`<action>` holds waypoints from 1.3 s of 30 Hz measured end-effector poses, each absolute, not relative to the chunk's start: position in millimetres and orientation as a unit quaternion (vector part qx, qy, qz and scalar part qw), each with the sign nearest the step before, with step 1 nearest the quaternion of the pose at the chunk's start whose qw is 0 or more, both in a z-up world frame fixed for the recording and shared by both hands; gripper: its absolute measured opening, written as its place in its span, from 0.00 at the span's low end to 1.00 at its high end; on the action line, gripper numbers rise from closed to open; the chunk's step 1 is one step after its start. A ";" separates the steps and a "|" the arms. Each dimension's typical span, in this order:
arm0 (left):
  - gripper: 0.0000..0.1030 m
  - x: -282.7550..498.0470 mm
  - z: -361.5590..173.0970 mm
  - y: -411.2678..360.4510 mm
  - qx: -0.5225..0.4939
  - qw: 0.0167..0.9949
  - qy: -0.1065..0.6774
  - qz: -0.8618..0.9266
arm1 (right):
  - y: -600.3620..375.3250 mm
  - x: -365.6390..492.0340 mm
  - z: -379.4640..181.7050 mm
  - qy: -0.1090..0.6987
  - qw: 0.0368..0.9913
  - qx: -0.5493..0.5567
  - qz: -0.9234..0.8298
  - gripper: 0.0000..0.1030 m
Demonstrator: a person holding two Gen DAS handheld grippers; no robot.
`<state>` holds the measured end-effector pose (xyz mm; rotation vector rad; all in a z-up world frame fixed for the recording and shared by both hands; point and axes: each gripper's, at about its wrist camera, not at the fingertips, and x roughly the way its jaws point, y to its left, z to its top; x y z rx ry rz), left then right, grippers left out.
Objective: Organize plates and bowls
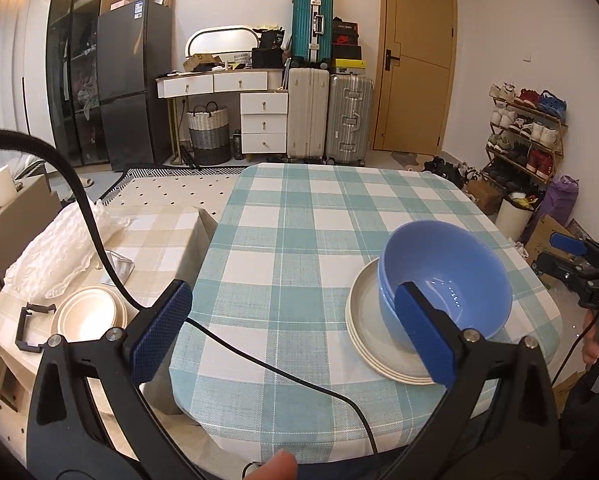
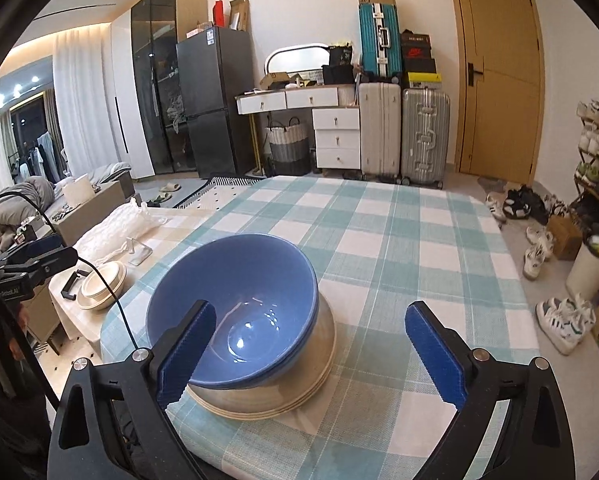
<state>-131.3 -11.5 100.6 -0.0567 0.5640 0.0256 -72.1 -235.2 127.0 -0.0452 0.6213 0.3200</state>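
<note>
The blue bowls (image 2: 235, 312) already sit nested on the stacked plates (image 2: 299, 392) on the checked surface (image 1: 299, 240), both grippers' fingers (image 1: 161, 336) wide and empty, while cream dishes (image 1: 89, 314), seemingly unsorted, wait aside.

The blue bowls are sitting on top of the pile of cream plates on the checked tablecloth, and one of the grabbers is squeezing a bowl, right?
Not quite. The nested blue bowls do sit on the stacked cream plates on the teal checked tablecloth, but nothing squeezes them: the right wrist view shows the right gripper with jaws open and empty.
</note>
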 end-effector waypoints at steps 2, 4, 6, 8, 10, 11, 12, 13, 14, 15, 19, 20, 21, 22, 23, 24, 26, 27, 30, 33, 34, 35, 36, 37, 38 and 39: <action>0.98 -132.7 98.2 -15.5 -0.027 0.961 0.274 0.010 | -235.5 -76.1 125.0 0.299 0.942 -0.025 0.152 0.95; 0.98 -132.5 96.0 -19.5 -0.025 0.962 0.270 0.008 | -236.7 -80.1 121.5 0.292 0.945 -0.026 0.146 0.95; 0.98 -132.7 92.8 -23.2 -0.024 0.963 0.268 0.004 | -240.0 -82.7 116.8 0.288 0.947 -0.021 0.144 0.95; 0.98 -132.9 89.3 -26.2 -0.028 0.963 0.266 0.001 | -243.0 -84.3 113.7 0.284 0.948 -0.015 0.142 0.95; 0.98 -131.9 86.3 -29.0 -0.029 0.964 0.266 0.000 | -246.6 -85.2 110.6 0.280 0.950 -0.010 0.139 0.95; 0.98 -131.5 84.7 -30.6 -0.029 0.964 0.265 -0.001 | -248.2 -86.1 109.6 0.278 0.951 -0.008 0.138 0.95; 0.98 -131.4 82.5 -32.9 -0.028 0.964 0.265 -0.001 | -250.3 -86.7 108.3 0.275 0.952 -0.004 0.136 0.96; 0.98 -129.9 81.1 -34.3 -0.026 0.964 0.266 -0.002 | -251.7 -86.3 107.3 0.274 0.952 -0.001 0.136 0.96; 0.98 -129.6 79.0 -37.0 -0.024 0.964 0.266 -0.002 | -253.2 -86.4 106.7 0.271 0.953 0.002 0.135 0.96; 0.98 -128.7 77.6 -38.3 -0.022 0.964 0.266 -0.004 | -254.3 -86.8 105.6 0.269 0.954 0.003 0.133 0.96; 0.98 -126.2 69.8 -45.4 -0.018 0.963 0.268 -0.010 | -255.3 -88.8 102.4 0.263 0.956 0.002 0.129 0.96; 0.98 -125.6 68.1 -46.9 -0.017 0.963 0.268 -0.010 | -255.5 -89.2 101.9 0.260 0.957 0.002 0.128 0.96; 0.98 -125.0 66.5 -48.2 -0.016 0.964 0.267 -0.011 | -255.4 -90.2 101.3 0.257 0.958 0.000 0.126 0.96; 0.98 -124.3 65.3 -49.2 -0.017 0.964 0.266 -0.012 | -255.0 -91.3 101.1 0.253 0.960 -0.004 0.124 0.96; 0.98 -123.4 63.7 -50.0 -0.018 0.964 0.266 -0.013 | -254.6 -92.4 101.5 0.247 0.962 -0.009 0.120 0.96; 0.98 -122.7 62.0 -50.6 -0.019 0.964 0.265 -0.013 | -253.7 -95.0 101.6 0.238 0.964 -0.015 0.115 0.96; 0.98 -121.7 59.5 -51.3 -0.021 0.965 0.263 -0.012 | -253.3 -98.6 101.7 0.227 0.967 -0.021 0.111 0.97; 0.98 -121.7 58.4 -51.3 -0.022 0.965 0.261 -0.012 | -253.1 -99.3 101.5 0.225 0.968 -0.022 0.113 0.97; 0.98 -121.8 54.7 -53.0 -0.020 0.966 0.257 -0.012 | -253.6 -98.3 98.9 0.228 0.967 -0.020 0.113 0.97; 0.98 -120.7 51.9 -55.3 -0.018 0.966 0.257 -0.014 | -253.6 -97.5 96.3 0.232 0.966 -0.019 0.113 0.97; 0.98 -119.8 50.6 -56.3 -0.017 0.966 0.258 -0.014 | -253.4 -97.0 95.6 0.233 0.966 -0.019 0.112 0.97; 0.98 -118.8 49.9 -56.8 -0.017 0.966 0.258 -0.014 | -253.3 -96.7 95.2 0.234 0.966 -0.019 0.112 0.97; 0.98 -119.3 50.8 -56.5 -0.018 0.966 0.257 -0.014 | -253.3 -96.5 94.5 0.235 0.965 -0.020 0.113 0.97; 0.98 -118.9 50.1 -57.1 -0.017 0.966 0.257 -0.014 | -253.0 -96.8 94.8 0.235 0.965 -0.021 0.112 0.97; 0.98 -119.9 51.6 -56.2 -0.019 0.966 0.256 -0.014 | -253.0 -97.8 94.9 0.234 0.966 -0.022 0.110 0.97; 0.98 -119.5 50.0 -57.1 -0.019 0.967 0.254 -0.015 | -253.2 -98.6 95.1 0.233 0.966 -0.024 0.109 0.97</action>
